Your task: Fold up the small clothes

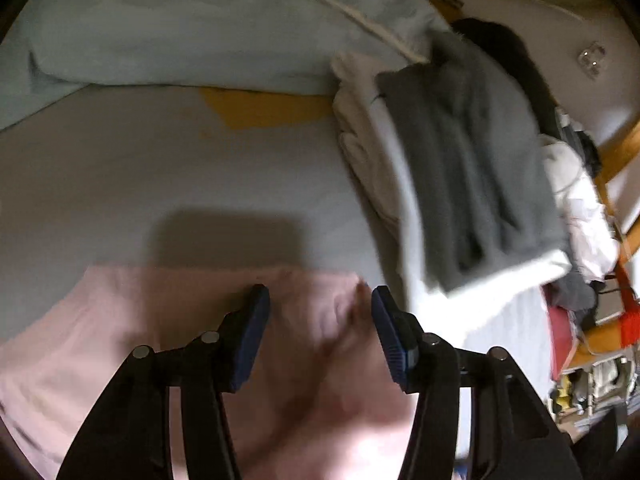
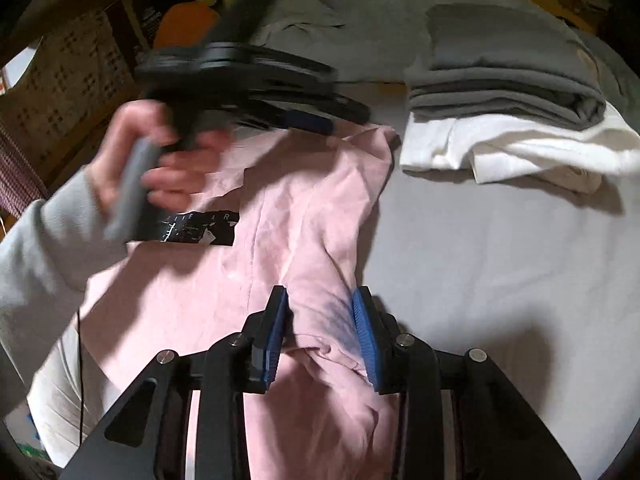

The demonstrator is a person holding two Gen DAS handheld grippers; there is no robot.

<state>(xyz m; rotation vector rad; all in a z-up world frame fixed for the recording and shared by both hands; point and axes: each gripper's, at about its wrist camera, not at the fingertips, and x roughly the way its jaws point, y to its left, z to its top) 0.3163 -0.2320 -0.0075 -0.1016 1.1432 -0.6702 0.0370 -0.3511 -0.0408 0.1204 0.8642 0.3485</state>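
Observation:
A pink garment (image 2: 304, 216) with a black printed patch (image 2: 200, 228) lies crumpled on the bed sheet (image 2: 500, 260). My right gripper (image 2: 320, 320) hangs low over it with jaws apart, and a raised ridge of pink cloth runs between the blue pads, which stand off it. In the left wrist view the same pink garment (image 1: 192, 320) fills the lower half. My left gripper (image 1: 320, 320) is open just above it with nothing clamped. A hand in a grey sleeve (image 2: 168, 168) carries that left gripper (image 2: 304, 120), blurred, over the garment's far end.
A folded pile, grey clothes (image 2: 500, 68) on white ones (image 2: 520, 148), sits at the back right of the bed; it is also in the left wrist view (image 1: 472, 168). A pale blue duvet (image 1: 180, 20) lies behind. A woven basket (image 2: 68, 64) stands beside the bed.

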